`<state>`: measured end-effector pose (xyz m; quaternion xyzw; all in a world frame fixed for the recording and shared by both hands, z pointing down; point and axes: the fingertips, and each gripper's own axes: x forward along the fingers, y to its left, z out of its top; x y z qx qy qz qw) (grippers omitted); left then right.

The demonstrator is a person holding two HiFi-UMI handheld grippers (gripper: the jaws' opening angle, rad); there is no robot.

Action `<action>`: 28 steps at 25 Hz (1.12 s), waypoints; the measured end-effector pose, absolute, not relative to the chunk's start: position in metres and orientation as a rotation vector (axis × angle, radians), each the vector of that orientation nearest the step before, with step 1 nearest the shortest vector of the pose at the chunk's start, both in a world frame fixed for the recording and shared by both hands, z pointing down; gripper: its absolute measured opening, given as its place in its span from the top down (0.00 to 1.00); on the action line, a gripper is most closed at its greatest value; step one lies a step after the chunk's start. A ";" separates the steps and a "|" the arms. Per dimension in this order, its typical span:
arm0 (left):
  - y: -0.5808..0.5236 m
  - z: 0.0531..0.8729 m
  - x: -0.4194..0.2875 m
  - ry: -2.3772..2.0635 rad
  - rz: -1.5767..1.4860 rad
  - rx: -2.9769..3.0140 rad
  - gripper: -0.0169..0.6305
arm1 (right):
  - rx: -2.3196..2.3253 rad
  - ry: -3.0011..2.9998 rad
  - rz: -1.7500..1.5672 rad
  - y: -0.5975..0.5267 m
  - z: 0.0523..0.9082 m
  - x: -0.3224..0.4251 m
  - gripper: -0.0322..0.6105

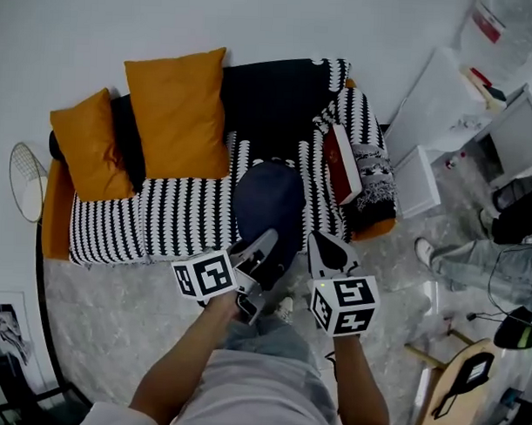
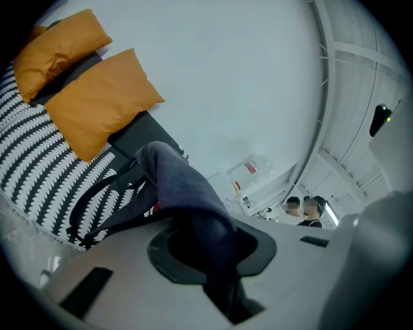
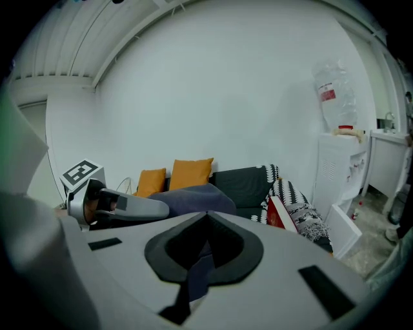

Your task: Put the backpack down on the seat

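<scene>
- Left tongs (image 2: 213,261): the jaws are nearly together, clamped on a fold of dark blue cloth from the backpack (image 2: 184,193), which fills the gap between them.
- Right tongs (image 3: 201,251): these jaws are also pinched in, gripping a narrow dark blue strip of the same bag.
- Each tongs carries a cube (image 1: 204,275) with black-and-white square markers.
- The backpack sits between the two tongs and just beyond their tips, its near end held by both. In the head view its long axis runs straight away from the tongs toward the backrest, rounded end farthest. Black strap loops (image 2: 102,189) droop beneath it on the left tongs' side.
- It is over the front of the sofa seat (image 1: 161,221), which has a black-and-white patterned cover. Whether it rests on the cover I cannot tell.
- Beyond and left of the left tongs, two orange cushions (image 1: 178,108) lean on the backrest.
- Beyond and right of the right tongs, a red box (image 1: 339,162) sits at the seat's end, its print too small to read.
- Farther right, a white cabinet (image 3: 335,174) carries a clear container with a red label (image 3: 327,93). The wording is unreadable.
</scene>
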<state>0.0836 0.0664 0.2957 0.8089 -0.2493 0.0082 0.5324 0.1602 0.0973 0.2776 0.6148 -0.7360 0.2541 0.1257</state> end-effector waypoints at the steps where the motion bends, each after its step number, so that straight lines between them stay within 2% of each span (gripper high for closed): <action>1: 0.063 0.297 0.088 -0.589 0.016 1.928 0.88 | 1.785 -2.140 0.740 0.094 0.279 0.162 0.95; 18: -0.024 0.392 0.174 -0.435 0.026 1.897 0.88 | 1.831 -2.026 0.802 0.000 0.360 0.211 0.95; 28: -0.050 0.453 0.192 -0.373 -0.002 1.881 0.88 | 1.766 -2.010 0.837 -0.029 0.427 0.217 0.95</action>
